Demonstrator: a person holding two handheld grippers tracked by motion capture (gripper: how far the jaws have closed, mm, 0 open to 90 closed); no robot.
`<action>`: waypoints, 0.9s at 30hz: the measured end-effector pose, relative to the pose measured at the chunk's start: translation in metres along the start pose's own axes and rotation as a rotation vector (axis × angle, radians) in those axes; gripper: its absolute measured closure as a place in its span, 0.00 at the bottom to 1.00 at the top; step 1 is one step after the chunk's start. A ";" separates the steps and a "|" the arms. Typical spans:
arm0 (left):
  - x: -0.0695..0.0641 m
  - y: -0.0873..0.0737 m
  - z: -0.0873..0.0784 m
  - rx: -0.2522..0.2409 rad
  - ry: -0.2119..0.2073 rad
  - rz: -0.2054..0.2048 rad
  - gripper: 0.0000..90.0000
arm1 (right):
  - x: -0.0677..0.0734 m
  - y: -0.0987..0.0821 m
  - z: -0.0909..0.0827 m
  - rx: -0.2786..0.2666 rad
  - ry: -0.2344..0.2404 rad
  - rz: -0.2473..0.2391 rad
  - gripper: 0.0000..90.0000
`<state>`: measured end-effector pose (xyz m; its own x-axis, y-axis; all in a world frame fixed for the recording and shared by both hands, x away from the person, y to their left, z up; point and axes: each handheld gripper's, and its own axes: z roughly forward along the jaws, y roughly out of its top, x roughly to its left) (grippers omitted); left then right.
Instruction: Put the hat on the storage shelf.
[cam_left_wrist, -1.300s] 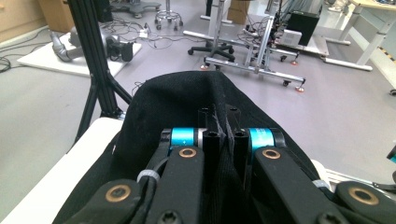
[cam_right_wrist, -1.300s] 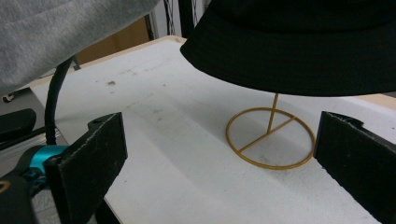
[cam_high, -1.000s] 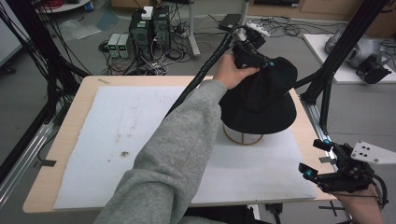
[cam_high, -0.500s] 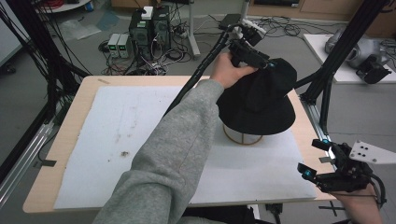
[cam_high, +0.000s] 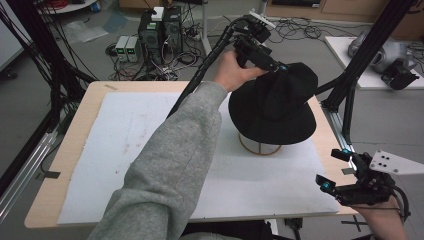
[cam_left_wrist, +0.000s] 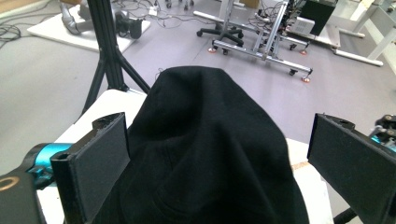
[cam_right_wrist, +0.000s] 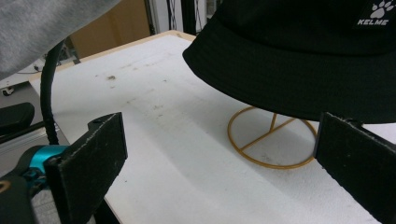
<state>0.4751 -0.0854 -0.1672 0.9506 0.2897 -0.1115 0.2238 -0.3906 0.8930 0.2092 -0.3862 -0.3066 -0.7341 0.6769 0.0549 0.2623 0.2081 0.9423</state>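
A black bucket hat (cam_high: 275, 107) rests on a gold wire stand (cam_high: 260, 147) at the right of the white mat (cam_high: 140, 150). My left gripper (cam_high: 272, 65) hovers at the hat's back upper edge, held by a hand in a grey sleeve. Its jaws have just been opening. In the left gripper view the hat's crown (cam_left_wrist: 210, 154) lies between the wide-apart pads (cam_left_wrist: 98, 158), which do not press on it. My right gripper (cam_high: 331, 168) stands open beyond the table's right front corner. It faces the hat's brim (cam_right_wrist: 303, 56) and the stand (cam_right_wrist: 271, 140), with nothing between its jaws.
The grey sleeve (cam_high: 170, 165) crosses the middle of the wooden table (cam_high: 95, 100). A black cable (cam_high: 210, 60) trails from the left gripper. Black frame legs (cam_high: 350, 95) stand close to the table's right edge. Computers and cables (cam_high: 160, 30) sit on the floor behind.
The left gripper has let go of the hat's crown, opened its jaws, and lifted up and back from it. The hat stays on the stand. The right gripper has not moved.
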 end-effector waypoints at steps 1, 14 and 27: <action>-0.002 0.001 -0.003 -0.003 0.002 0.005 0.07 | 0.000 0.000 0.000 0.000 -0.001 -0.001 0.02; -0.020 0.000 -0.066 -0.107 0.054 0.030 0.07 | -0.003 0.005 0.003 -0.017 -0.008 -0.003 0.02; -0.018 -0.036 -0.117 -0.139 0.112 -0.011 0.07 | -0.008 0.010 0.022 -0.010 0.013 -0.007 0.02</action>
<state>0.4252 0.0258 -0.1463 0.9167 0.3916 -0.0789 0.1945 -0.2650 0.9444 0.2309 -0.3742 -0.3049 -0.7436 0.6666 0.0526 0.2509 0.2053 0.9460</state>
